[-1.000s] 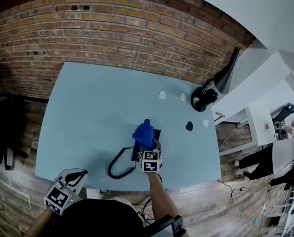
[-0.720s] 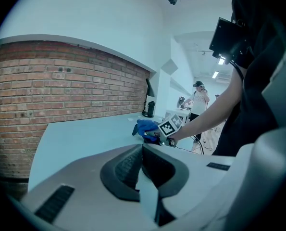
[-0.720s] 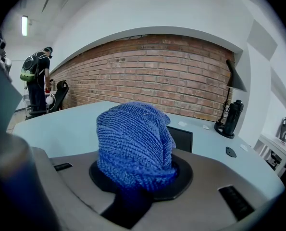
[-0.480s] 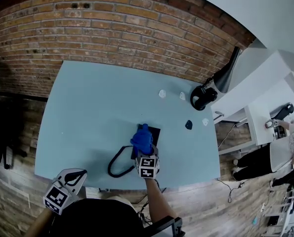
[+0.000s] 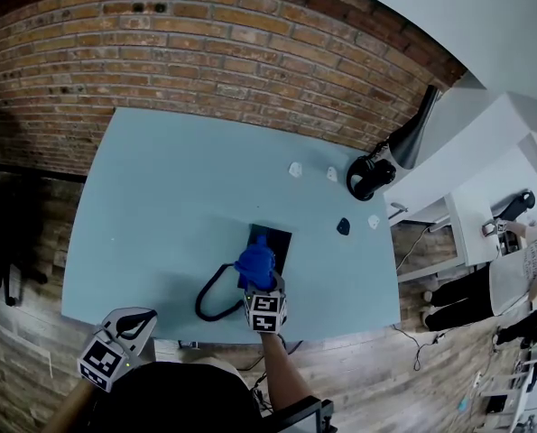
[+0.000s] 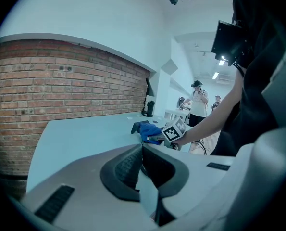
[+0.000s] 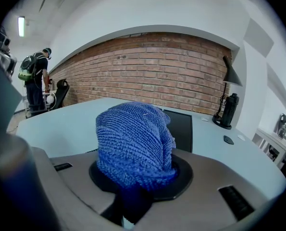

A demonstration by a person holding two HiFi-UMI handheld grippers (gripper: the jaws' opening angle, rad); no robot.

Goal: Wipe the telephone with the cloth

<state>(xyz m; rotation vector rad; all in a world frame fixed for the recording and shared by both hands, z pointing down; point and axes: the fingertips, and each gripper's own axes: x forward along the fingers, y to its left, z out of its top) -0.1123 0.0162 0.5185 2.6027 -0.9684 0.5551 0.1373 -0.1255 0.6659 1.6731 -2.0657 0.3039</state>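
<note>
The right tongs are clenched on the bunched blue knitted cloth, which rests on the near end of the flat black telephone on the pale blue surface. The left tongs are closed on nothing, well apart at the near edge, so nothing steadies the phone. A wipe could drag it or snag its looped black cord. Its long axis runs away from the person towards the brick wall, cord end nearest.

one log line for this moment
right gripper: shut on cloth | cloth: over telephone | left gripper: shut, empty, by table near edge
</note>
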